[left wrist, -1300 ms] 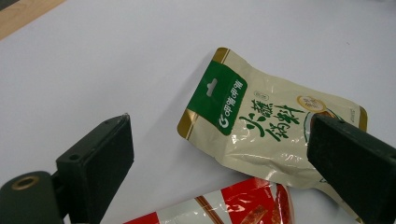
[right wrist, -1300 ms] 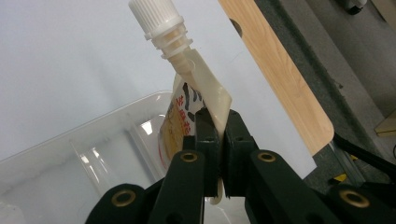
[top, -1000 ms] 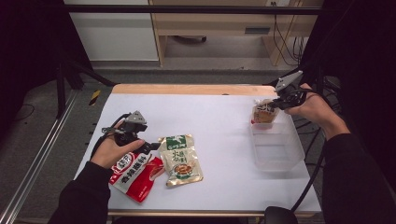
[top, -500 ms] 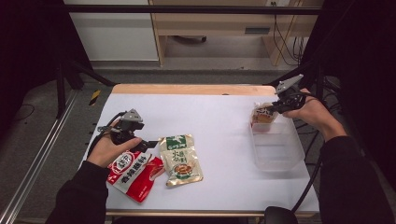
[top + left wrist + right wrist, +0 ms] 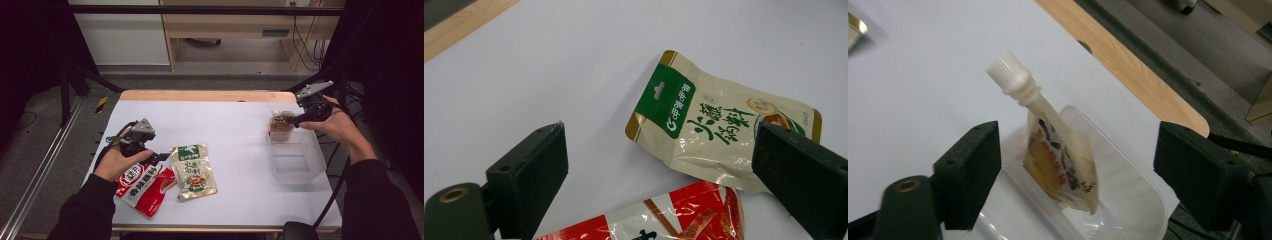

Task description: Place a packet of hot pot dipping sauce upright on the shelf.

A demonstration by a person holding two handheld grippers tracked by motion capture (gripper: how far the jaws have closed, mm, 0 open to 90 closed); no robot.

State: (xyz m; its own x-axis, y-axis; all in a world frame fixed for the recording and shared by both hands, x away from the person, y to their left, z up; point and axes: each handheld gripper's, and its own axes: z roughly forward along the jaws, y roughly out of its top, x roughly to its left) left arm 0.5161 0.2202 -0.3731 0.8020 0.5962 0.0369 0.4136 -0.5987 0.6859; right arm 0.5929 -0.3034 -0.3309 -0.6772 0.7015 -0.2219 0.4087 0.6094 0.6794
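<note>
Spouted pouch (image 5: pixel 1060 155) standing in clear tub (image 5: pixel 1128 200), between right gripper (image 5: pixel 1075 175) wide fingers, untouched, left gripper (image 5: pixel 659 175) fingers wide too

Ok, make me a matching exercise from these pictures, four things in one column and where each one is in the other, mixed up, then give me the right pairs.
Things:
1. spout pouch
2. green-topped packet
3. red packet
4. clear tub

Places:
A. flat on the table, between the red packet and the tub
B. near the table's right edge
C. by the left hand
D. standing in the tub's far end

Pairs: 1-D, 2-A, 3-C, 4-B
</note>
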